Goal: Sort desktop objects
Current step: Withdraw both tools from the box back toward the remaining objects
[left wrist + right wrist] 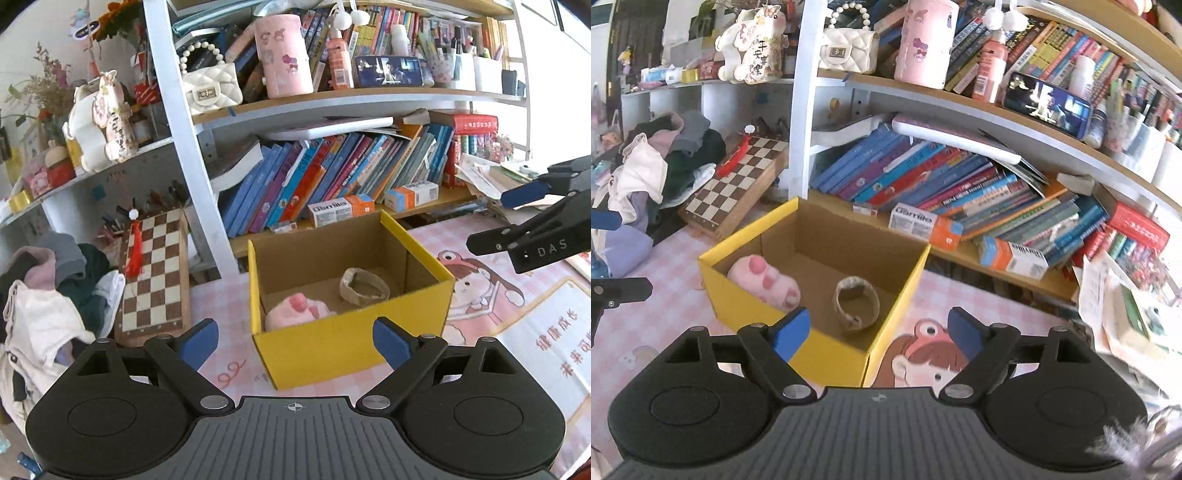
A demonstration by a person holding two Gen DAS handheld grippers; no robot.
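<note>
Box: where the pink checked desk mat (229, 295) meets the shelving, we count one yellow cardboard box (347, 343), open-topped.
Contents: two items, one pink paw plush (764, 282) against a side wall and one tan tape ring (856, 303) near the middle, apart from each other.
Left gripper (295, 341): jaws wide apart, nothing between (box just ahead).
Right gripper (877, 334): jaws spread, empty, over the box's near corner.
Shelf: two orange-and-white cartons (341, 209) counted below the leaning books (317, 177); one chessboard (155, 273) beside the box.

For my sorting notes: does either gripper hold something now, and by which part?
Nothing is held. The left gripper and right gripper are both open, with nothing between their blue fingers.
</note>
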